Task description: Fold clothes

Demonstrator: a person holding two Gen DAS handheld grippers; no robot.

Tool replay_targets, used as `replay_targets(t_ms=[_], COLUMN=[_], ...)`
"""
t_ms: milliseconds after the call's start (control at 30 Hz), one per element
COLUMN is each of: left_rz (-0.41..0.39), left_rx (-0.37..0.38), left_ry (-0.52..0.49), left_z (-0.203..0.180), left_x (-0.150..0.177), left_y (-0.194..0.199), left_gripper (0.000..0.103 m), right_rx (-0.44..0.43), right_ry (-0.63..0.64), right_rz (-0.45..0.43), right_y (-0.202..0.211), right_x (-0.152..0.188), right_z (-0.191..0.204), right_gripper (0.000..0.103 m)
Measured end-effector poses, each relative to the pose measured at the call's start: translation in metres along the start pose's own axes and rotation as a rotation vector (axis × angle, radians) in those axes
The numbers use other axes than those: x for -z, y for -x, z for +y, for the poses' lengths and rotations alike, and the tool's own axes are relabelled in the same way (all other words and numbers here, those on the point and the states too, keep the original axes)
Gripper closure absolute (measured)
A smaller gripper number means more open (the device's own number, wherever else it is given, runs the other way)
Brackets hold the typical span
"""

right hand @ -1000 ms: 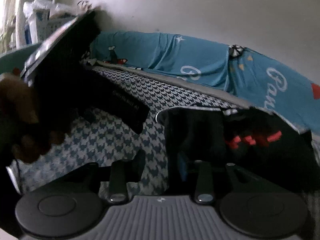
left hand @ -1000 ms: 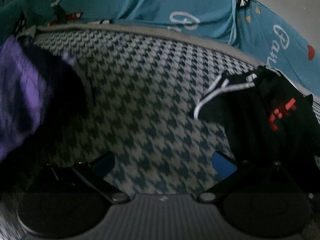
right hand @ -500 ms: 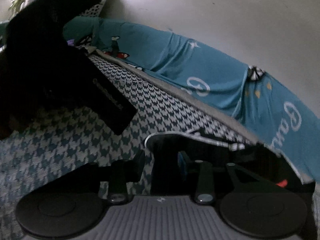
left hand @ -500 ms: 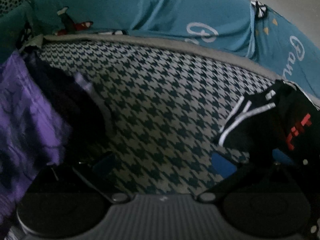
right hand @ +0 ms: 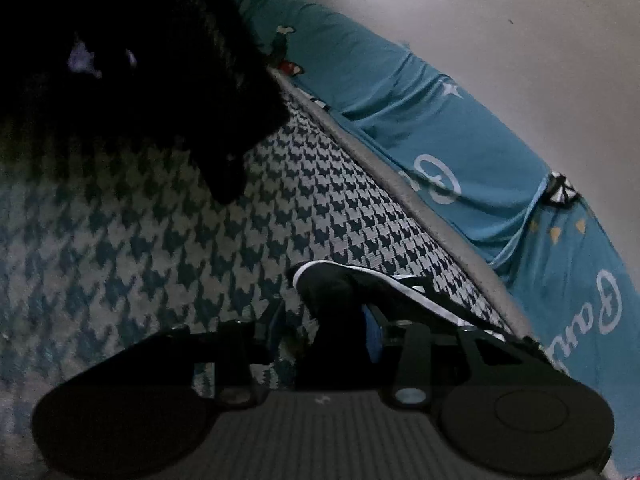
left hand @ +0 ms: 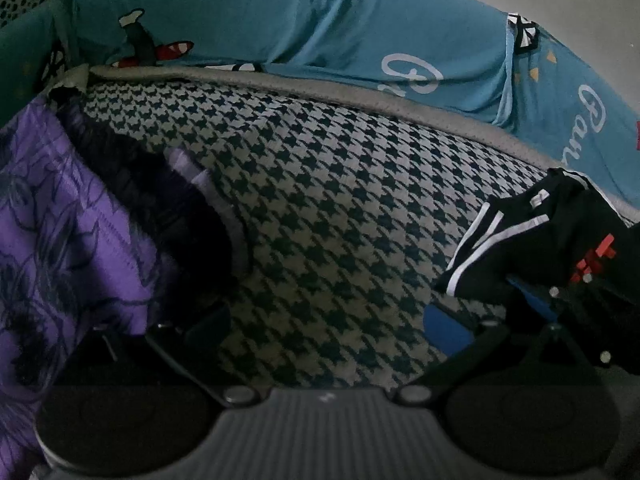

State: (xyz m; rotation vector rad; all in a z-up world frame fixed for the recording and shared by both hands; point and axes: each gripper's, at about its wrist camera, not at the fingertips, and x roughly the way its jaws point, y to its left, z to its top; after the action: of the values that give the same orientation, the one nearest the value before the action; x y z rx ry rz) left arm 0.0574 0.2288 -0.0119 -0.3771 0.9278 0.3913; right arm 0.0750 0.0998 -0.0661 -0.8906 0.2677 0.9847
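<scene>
Drifted further right of left gripper (left hand: 326, 326) jaws, spread apart over houndstooth bed (left hand: 320, 208): black garment (left hand: 532, 240). Clamped between right gripper (right hand: 326, 330) jaws, garment's white-trimmed edge.

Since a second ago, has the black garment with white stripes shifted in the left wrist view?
Yes. The black garment has slid rightward and away from the purple cloth, baring more houndstooth cover between them.

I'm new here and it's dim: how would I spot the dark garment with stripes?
Find the houndstooth-patterned surface in front of the teal sheet. At its right side lies the black garment. Unlike the purple cloth opposite, it has white stripes and red lettering.
</scene>
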Motion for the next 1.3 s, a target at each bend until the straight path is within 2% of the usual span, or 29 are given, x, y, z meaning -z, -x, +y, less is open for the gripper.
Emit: replay_targets(t_ms=[67, 100, 133, 333, 467, 633, 700, 767, 833, 900, 933, 1000, 1067, 1300], left_rz=[-0.008, -0.012, -0.016, -0.061, -0.091, -0.130, -0.143, -0.151, -0.153, -0.153, -0.156, -0.164, -0.171, -0.163], left_rx=[-0.006, -0.009, -0.012, -0.020, -0.025, -0.023, -0.031, -0.045, -0.060, -0.071, -0.079, -0.093, -0.093, -0.054], left_ry=[-0.004, -0.006, -0.008, 0.040, 0.074, 0.105, 0.112, 0.114, 0.111, 0.101, 0.094, 0.082, 0.075, 0.027], left_z=[0.000, 0.001, 0.001, 0.010, 0.016, 0.025, 0.027, 0.027, 0.025, 0.022, 0.020, 0.015, 0.009, -0.024], left_x=[0.000, 0.001, 0.001, -0.006, -0.010, -0.016, -0.017, -0.017, -0.017, -0.016, -0.016, -0.015, -0.014, -0.007], left_y=[0.002, 0.003, 0.003, 0.013, 0.020, 0.029, 0.031, 0.032, 0.032, 0.031, 0.031, 0.032, 0.032, 0.028], left_gripper=[0.000, 0.000, 0.000, 0.000, 0.000, 0.000, 0.000, 0.000, 0.000, 0.000, 0.000, 0.000, 0.000, 0.000], right_rx=[0.015, 0.025, 0.024, 0.019, 0.024, 0.017, -0.010, -0.082, -0.147, -0.162, -0.155, -0.142, -0.132, -0.009], right_ry=[-0.013, -0.025, -0.072, -0.358, -0.520, -0.656, -0.693, -0.714, -0.721, -0.703, -0.703, -0.704, -0.697, -0.666], right_rz=[0.008, 0.018, 0.014, -0.011, -0.065, -0.112, -0.141, -0.174, -0.186, -0.160, -0.168, -0.185, -0.182, -0.100], right_y=[-0.005, -0.007, -0.008, -0.010, -0.017, -0.037, -0.042, -0.046, -0.052, -0.053, -0.049, -0.041, -0.032, 0.002], right_x=[-0.001, -0.001, -0.004, -0.019, -0.047, -0.080, -0.087, -0.091, -0.095, -0.096, -0.093, -0.088, -0.079, -0.027], right_z=[-0.001, -0.002, -0.008, -0.039, -0.062, -0.084, -0.089, -0.093, -0.095, -0.093, -0.094, -0.095, -0.100, -0.127], right_gripper=[0.073, 0.087, 0.091, 0.095, 0.095, 0.095, 0.095, 0.094, 0.086, 0.078, 0.072, 0.069, 0.069, 0.069])
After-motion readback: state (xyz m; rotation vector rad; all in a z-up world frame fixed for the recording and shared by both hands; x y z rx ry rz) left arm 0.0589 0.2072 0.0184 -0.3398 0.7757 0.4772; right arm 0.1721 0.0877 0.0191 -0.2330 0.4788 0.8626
